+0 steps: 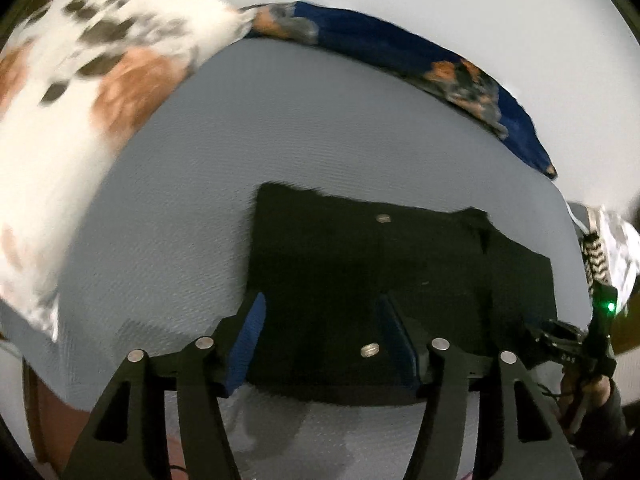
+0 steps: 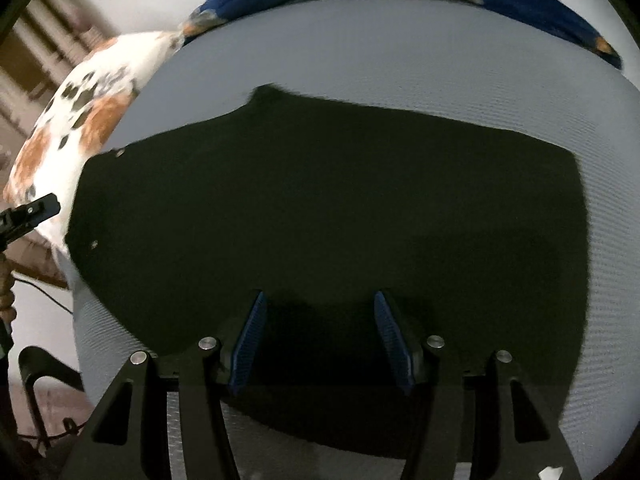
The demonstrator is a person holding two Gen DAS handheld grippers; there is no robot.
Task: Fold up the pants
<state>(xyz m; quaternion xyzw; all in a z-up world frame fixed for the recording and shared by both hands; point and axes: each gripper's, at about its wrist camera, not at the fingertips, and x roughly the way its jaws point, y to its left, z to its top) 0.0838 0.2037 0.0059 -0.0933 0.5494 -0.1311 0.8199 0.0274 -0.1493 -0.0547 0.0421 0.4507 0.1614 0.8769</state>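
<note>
Black pants (image 1: 400, 280) lie folded flat on a grey bed cover (image 1: 192, 208), with a metal snap (image 1: 369, 349) near their front edge. My left gripper (image 1: 322, 342) hovers over that front edge. It is open and its blue pads (image 1: 249, 344) stand apart with nothing pinched. In the right wrist view the pants (image 2: 328, 208) fill the middle of the bed cover (image 2: 608, 240). My right gripper (image 2: 320, 342) is open above their near edge, pads (image 2: 390, 340) apart and not gripping cloth. The other gripper shows at each view's edge: the right gripper (image 1: 560, 332) and the left gripper (image 2: 32, 210).
A white pillow with orange and dark blotches (image 1: 80, 100) lies at the bed's left. A dark blue patterned cloth (image 1: 400, 48) runs along the far edge. A black-and-white patterned item (image 1: 596, 252) sits at the right. Cables and a black frame (image 2: 44, 364) are on the floor at left.
</note>
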